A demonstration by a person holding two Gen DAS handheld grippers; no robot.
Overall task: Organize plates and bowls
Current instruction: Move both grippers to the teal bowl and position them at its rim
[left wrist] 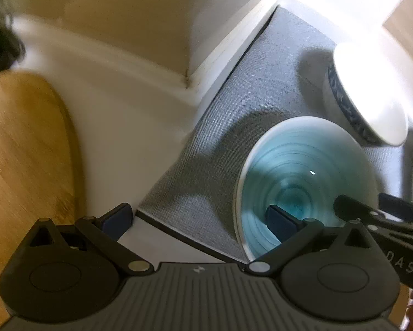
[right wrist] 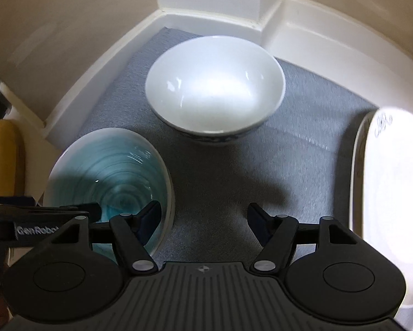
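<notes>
The teal bowl [right wrist: 110, 176] is seen upright on the grey mat [right wrist: 214, 182], near the mat's left edge, with the white bowl [right wrist: 214, 85] standing behind it, apart from it, close to the wall. A white plate [right wrist: 393, 193] lies at the mat's right side.

The left gripper [left wrist: 199, 218] is held wide open: one pad hangs over the teal bowl's [left wrist: 302, 171] hollow, the other outside over the bench's pale surface [left wrist: 156, 229], so the near rim lies between the jaws, ungripped. The right gripper [right wrist: 205, 219] is likewise open and empty; its left finger sits at the teal bowl's right rim, its right finger above bare mat.

Several risks can be judged. If the jaws were closed on a glazed, sloping rim with little overlap, the bowl could slip or tip out as it is lifted. The two grippers crowd the same bowl, so a knock between them, or a nudge that skids the bowl off the mat's edge, is conceivable. A careless swing could also strike the white bowl [left wrist: 369, 93] or the plate.

Much is poorly shown. The white bowl and plate are washed out by glare, and the plate is cut off by the frame. Whether any pad touches the teal rim cannot be told. The bowl's near rim is hidden behind the gripper bodies. A yellow wooden board [left wrist: 24, 160] at the left is blurred.
</notes>
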